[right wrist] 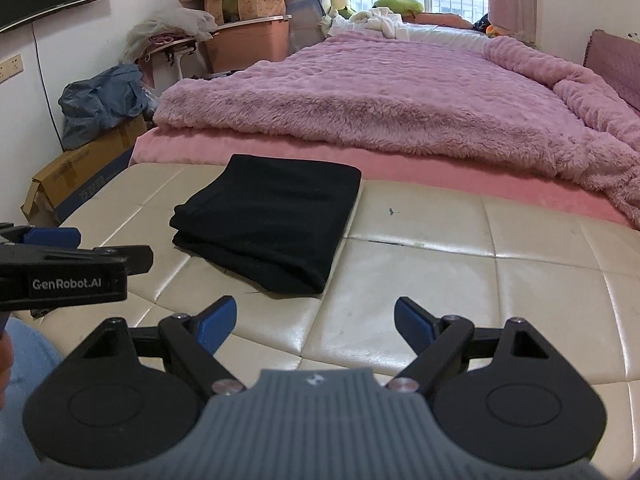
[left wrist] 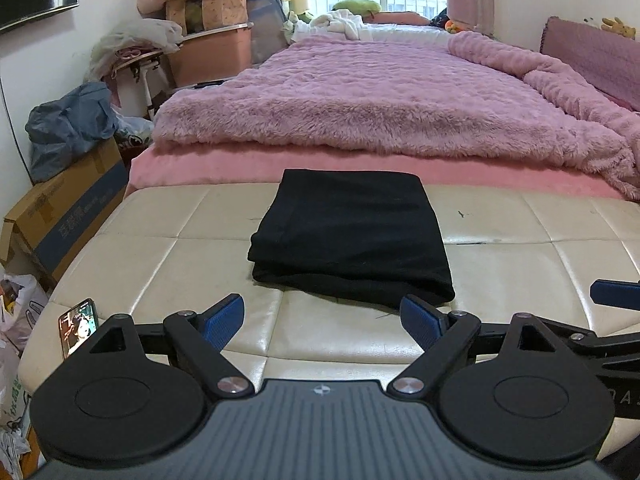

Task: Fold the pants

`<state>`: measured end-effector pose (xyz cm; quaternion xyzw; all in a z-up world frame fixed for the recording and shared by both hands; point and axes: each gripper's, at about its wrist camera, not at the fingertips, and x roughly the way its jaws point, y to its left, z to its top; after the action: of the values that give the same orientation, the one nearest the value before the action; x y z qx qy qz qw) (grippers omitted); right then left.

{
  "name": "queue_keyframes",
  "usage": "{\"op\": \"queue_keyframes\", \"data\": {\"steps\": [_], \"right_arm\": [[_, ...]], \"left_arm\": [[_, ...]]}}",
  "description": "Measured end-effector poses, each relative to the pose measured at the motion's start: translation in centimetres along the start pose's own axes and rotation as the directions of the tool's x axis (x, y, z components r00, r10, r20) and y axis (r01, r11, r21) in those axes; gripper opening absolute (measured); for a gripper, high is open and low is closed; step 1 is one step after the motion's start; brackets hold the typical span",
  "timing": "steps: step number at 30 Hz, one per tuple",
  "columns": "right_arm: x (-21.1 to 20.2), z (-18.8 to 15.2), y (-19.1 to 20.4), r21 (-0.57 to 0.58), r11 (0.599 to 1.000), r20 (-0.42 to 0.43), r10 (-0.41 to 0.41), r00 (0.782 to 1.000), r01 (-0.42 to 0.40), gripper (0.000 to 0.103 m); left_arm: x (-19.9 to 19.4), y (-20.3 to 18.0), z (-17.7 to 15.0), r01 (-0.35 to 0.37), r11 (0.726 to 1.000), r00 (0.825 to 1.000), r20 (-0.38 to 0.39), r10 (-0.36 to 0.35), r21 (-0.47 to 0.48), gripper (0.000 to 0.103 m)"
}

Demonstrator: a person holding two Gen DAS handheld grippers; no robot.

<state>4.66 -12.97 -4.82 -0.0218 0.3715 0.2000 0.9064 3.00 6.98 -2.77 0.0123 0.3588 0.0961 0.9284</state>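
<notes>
We are looking across the bed (left wrist: pixel 360 92), with its fluffy pink blanket (right wrist: pixel 380 92), which is filling the far half of both views. Nearer us, the cream tufted bench is serving as our desk (left wrist: pixel 160 256), butted against the bed's foot.

The black pants (left wrist: pixel 352 236) are lying on that desk, already gathered into a compact rectangle of at least 2 visible layers, their far edge close to the bed. The long axis is running away from us toward the bed, and the stacked open edges are facing our near-left.

The left gripper (left wrist: pixel 322 322) is hovering just short of the bundle's near edge, spread wide and holding nothing; the pants are lying straight ahead of it. The right gripper (right wrist: pixel 315 322) is likewise spread wide and empty, with the pants ahead and to its left, a little farther off. So we are judging the left gripper the nearer of the 2.

A phone (left wrist: pixel 78 330) is lying at the desk's near-left corner.

We are judging the folding essentially finished, with at most a squaring-up left.
</notes>
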Motion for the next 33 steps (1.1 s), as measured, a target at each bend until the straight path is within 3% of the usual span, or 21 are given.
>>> {"op": "queue_keyframes", "data": {"steps": [33], "right_arm": [[-0.33, 0.3, -0.29, 0.032, 0.999, 0.007, 0.006, 1.0, -0.006, 0.082]], "left_arm": [[-0.75, -0.21, 0.6, 0.011, 1.0, 1.0, 0.016, -0.011, 0.007, 0.102]]}}
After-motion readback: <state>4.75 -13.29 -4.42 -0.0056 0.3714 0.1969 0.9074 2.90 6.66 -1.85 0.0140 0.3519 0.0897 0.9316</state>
